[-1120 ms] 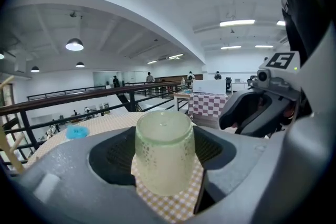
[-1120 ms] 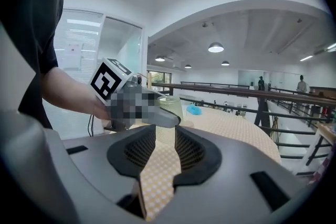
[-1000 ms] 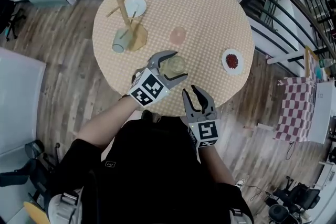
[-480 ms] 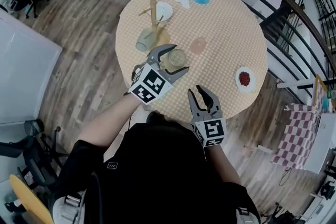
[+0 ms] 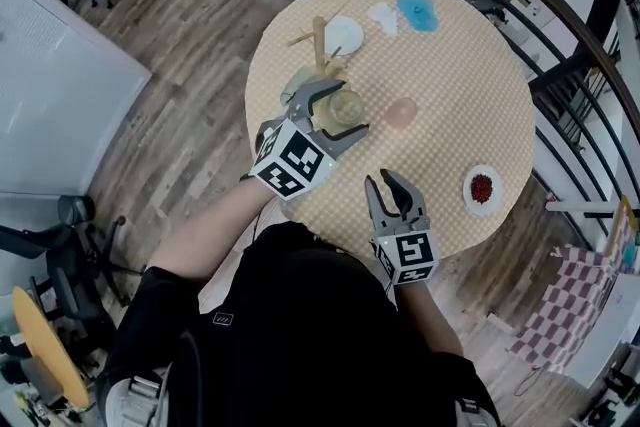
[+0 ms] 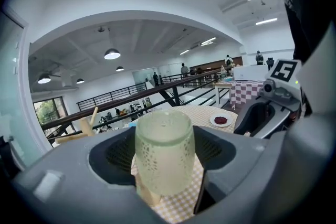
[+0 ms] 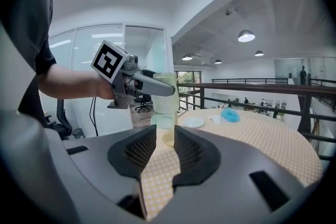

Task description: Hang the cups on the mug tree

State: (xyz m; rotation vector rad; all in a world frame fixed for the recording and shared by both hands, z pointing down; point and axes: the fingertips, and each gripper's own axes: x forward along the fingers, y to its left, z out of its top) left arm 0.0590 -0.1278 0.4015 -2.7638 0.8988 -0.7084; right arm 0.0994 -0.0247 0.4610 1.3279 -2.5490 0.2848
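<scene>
Jaws: left gripper (image 5: 343, 107) clamped on the pale green frosted glass cup (image 6: 164, 149), held off the round checked worktop (image 5: 440, 75) just beside the wooden mug tree (image 5: 320, 37), probably heading for a peg | right gripper (image 7: 160, 149) narrowly parted, empty, waiting well back from the tree.

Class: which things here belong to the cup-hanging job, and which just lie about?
Job: mug tree, cup in left tool, second cup by the tree.
Lying about: white saucer, blue object, pink disc, dish of red bits.

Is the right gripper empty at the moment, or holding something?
Empty: the right gripper has its jaws slightly apart, with nothing gripped between them.
</scene>
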